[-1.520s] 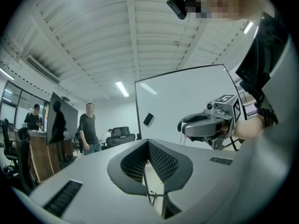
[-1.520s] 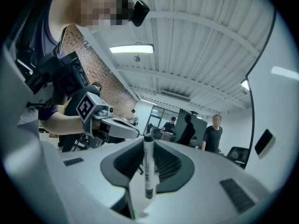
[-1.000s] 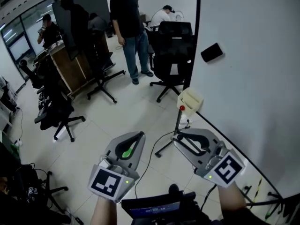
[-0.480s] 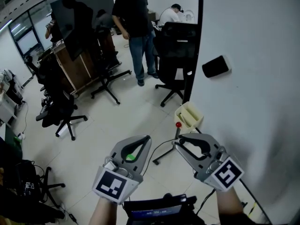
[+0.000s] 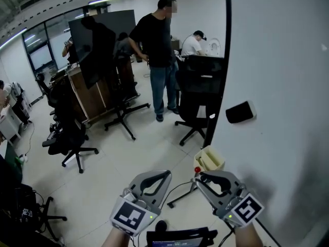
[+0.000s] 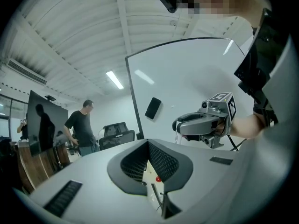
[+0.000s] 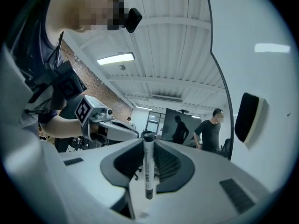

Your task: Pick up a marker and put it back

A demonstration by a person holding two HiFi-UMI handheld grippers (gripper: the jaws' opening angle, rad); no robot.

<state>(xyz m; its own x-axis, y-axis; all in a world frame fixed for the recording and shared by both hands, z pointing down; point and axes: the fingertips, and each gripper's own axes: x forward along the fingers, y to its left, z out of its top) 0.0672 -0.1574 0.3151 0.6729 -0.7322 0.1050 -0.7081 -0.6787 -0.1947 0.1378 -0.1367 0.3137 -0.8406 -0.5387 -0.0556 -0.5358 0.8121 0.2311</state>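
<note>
A white marker (image 7: 148,169) with a dark cap stands upright between the jaws of my right gripper (image 7: 148,171), which is shut on it. In the head view its red end (image 5: 197,170) sticks up at the tips of the right gripper (image 5: 199,178), just below a beige marker tray (image 5: 209,158) on the whiteboard's edge. My left gripper (image 5: 163,175) hangs beside it at the left, its jaws shut with nothing held. Through the left gripper (image 6: 148,146) I see the tray and the red end beyond.
The whiteboard (image 5: 277,86) fills the right side, with a black eraser (image 5: 240,112) stuck on it. Office chairs (image 5: 198,99), a dark screen (image 5: 100,40) and a standing person (image 5: 162,55) occupy the floor ahead. A cable (image 5: 177,189) runs under the grippers.
Both grippers have moved forward together toward the whiteboard's edge. The beige tray now sits right above the right gripper's tips. The marker stays held.
</note>
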